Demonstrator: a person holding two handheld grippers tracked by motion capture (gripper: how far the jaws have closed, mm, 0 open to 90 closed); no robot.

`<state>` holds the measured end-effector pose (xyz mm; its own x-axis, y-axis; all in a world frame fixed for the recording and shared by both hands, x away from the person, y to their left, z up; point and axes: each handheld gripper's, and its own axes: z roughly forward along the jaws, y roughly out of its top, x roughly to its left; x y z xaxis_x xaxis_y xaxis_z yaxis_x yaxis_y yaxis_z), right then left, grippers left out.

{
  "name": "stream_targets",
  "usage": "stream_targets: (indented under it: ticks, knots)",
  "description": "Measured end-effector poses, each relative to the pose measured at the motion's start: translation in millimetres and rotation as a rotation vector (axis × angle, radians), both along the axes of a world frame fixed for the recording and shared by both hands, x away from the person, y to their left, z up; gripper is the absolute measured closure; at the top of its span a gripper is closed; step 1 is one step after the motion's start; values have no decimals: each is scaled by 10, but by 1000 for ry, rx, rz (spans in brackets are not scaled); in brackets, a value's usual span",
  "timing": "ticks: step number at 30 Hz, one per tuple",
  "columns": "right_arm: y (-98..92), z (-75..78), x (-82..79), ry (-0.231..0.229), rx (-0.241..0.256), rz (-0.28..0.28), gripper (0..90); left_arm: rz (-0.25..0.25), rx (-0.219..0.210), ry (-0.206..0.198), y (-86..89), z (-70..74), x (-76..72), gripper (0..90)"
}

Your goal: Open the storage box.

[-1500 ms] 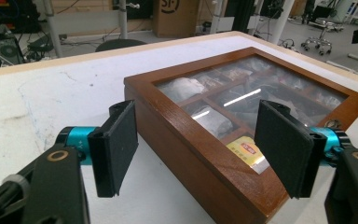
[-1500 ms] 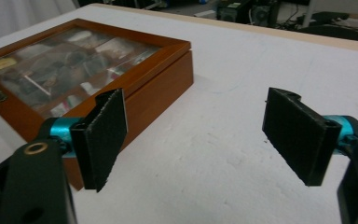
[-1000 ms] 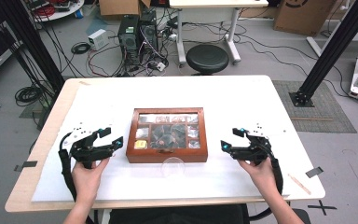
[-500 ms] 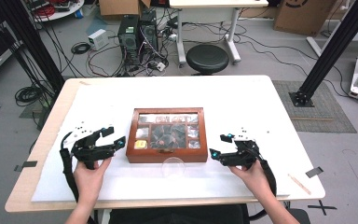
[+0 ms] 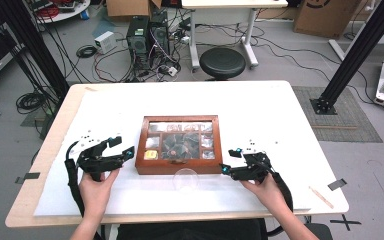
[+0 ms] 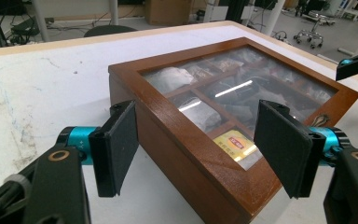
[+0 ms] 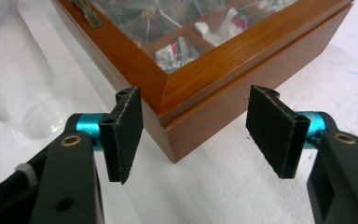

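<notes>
A brown wooden tea box (image 5: 178, 145) with a glass lid lies shut at the middle of the white table; tea bags fill its compartments. My left gripper (image 5: 124, 150) is open just off the box's left front corner (image 6: 200, 154), which sits between its jaws. My right gripper (image 5: 225, 168) is open at the right front corner (image 7: 200, 100), jaws either side of that corner without touching it. A clear plastic cup (image 5: 185, 180) stands in front of the box, also seen blurred in the right gripper view (image 7: 23, 93).
The white table (image 5: 280, 120) has free room behind and to both sides of the box. A black stool (image 5: 222, 62), computer towers and cables are on the floor beyond the far edge. A tape strip (image 5: 337, 184) lies near the right front corner.
My right gripper has moved left and nearer to the box's right front corner and turned to point at it. The left gripper has barely moved.
</notes>
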<state>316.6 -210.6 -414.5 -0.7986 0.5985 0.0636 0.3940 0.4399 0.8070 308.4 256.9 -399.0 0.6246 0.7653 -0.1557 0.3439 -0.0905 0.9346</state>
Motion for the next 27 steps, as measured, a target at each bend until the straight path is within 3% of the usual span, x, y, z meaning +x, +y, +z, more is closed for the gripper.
stream_targets:
  ticks: [13, 21, 27]
  knots:
    - [102, -66, 0, 10, -76, 25, 431, -1, 0, 16, 6, -13, 12, 305]
    - [160, -82, -21, -14, -113, 31, 488, -3, 2, 24, -1, -20, 19, 305]
    - [159, -81, -31, -20, -116, 31, 504, -3, 6, 31, -5, -25, 26, 304]
